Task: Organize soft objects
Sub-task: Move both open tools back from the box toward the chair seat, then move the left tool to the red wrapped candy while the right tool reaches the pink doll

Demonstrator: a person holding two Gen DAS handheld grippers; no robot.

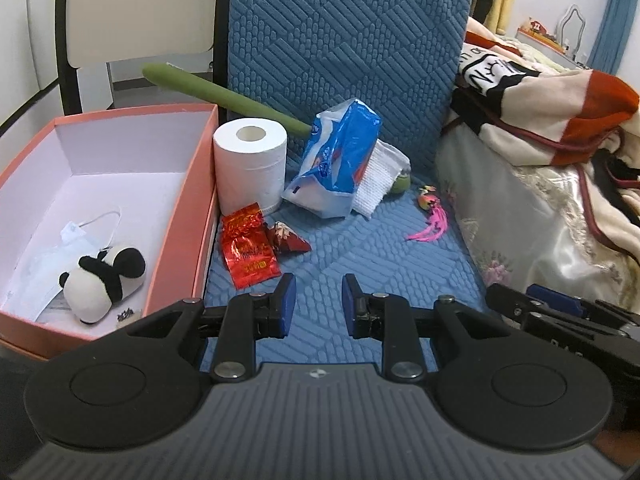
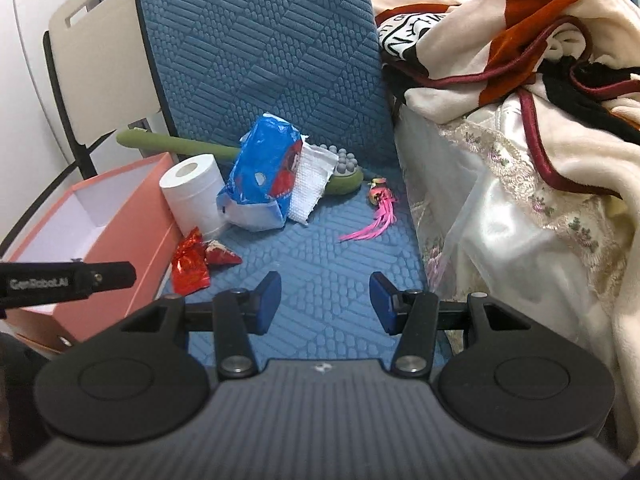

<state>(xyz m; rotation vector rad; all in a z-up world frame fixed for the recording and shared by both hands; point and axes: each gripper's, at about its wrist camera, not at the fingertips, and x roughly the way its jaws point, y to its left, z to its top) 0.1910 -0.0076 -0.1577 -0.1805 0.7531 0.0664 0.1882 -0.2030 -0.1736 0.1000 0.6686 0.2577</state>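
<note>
A pink box (image 1: 182,216) (image 2: 132,216) stands at the left of a blue cushion. In it lie a panda plush (image 1: 102,280) and a face mask (image 1: 60,252). On the cushion are a toilet roll (image 1: 250,164) (image 2: 196,194), a blue tissue pack (image 1: 336,160) (image 2: 264,176), a white cloth (image 1: 380,180) (image 2: 312,184), red wrappers (image 1: 250,250) (image 2: 192,264) and a pink tassel charm (image 1: 430,216) (image 2: 376,212). My left gripper (image 1: 319,304) is open and empty above the cushion's front. My right gripper (image 2: 325,302) is open and empty, right of the left one.
A green long-handled massager (image 1: 224,100) (image 2: 344,178) lies behind the tissue pack. A bed with piled blankets (image 1: 560,128) (image 2: 520,80) borders the cushion on the right. A chair back (image 1: 132,12) (image 2: 100,60) stands behind the box.
</note>
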